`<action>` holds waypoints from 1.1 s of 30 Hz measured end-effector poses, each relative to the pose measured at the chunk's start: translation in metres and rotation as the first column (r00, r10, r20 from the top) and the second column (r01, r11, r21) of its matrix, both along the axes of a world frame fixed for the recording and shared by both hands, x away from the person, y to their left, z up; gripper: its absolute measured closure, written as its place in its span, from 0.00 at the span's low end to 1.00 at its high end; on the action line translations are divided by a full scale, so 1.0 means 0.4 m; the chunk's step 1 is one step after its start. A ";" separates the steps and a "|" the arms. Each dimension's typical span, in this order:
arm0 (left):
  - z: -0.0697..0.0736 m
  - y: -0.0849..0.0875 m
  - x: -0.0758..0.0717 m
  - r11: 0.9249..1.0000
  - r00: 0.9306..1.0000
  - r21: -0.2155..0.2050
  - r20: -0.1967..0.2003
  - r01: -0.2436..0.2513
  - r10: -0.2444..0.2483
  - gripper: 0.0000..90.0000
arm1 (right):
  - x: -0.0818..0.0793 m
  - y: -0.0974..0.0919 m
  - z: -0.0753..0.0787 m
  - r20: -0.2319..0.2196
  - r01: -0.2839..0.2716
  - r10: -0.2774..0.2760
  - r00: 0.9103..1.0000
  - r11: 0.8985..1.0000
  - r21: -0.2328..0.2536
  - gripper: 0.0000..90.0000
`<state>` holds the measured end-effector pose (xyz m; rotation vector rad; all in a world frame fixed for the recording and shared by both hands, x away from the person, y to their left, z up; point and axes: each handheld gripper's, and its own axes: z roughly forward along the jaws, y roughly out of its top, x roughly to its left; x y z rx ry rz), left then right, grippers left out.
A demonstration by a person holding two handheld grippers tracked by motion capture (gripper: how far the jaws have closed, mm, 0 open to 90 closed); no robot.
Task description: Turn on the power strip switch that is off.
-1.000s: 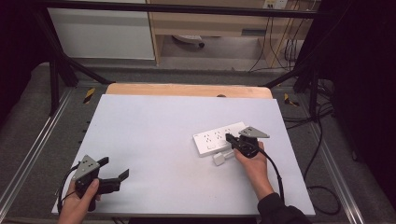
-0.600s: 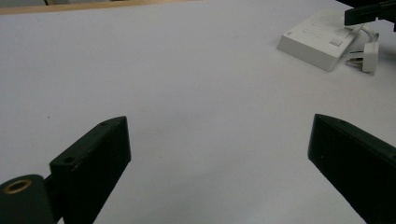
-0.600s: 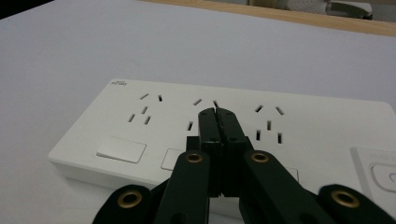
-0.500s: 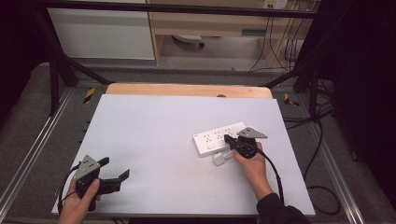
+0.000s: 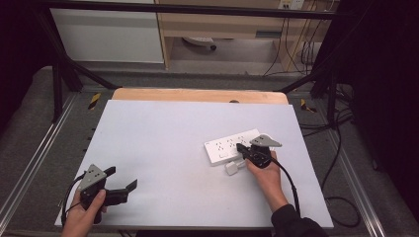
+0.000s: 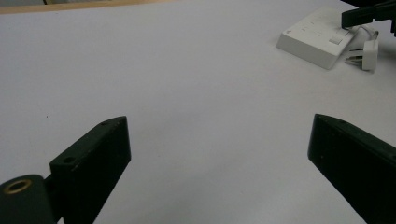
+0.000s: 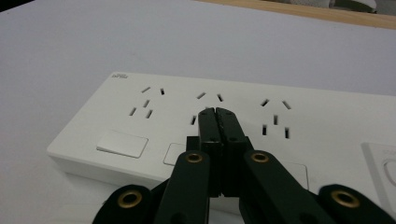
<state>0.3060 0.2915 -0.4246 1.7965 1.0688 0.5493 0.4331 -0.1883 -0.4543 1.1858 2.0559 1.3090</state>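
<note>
White power strip, three socket groups

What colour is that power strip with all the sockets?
The power strip is plain white with dark socket slots; the right gripper view shows it best.

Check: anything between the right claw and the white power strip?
Nothing visible. The right claw, jaws shut with nothing between them, sits right over the power strip's middle sockets. The loose white plug lies on the table beside the strip, off that line.
</note>
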 end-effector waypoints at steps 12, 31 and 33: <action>-0.001 -0.001 0.000 1.000 1.000 0.004 -0.002 0.000 0.000 0.06 | -0.001 -0.006 -0.002 -0.003 0.008 -0.008 1.000 1.000 0.006 1.00; -0.001 -0.001 0.000 1.000 1.000 0.007 -0.003 0.003 -0.003 0.06 | -0.006 -0.005 -0.004 0.004 0.012 -0.012 1.000 1.000 0.007 1.00; -0.001 -0.001 0.000 1.000 1.000 0.006 -0.004 0.003 -0.003 0.06 | -0.006 -0.005 -0.004 0.005 0.011 -0.012 1.000 1.000 0.008 1.00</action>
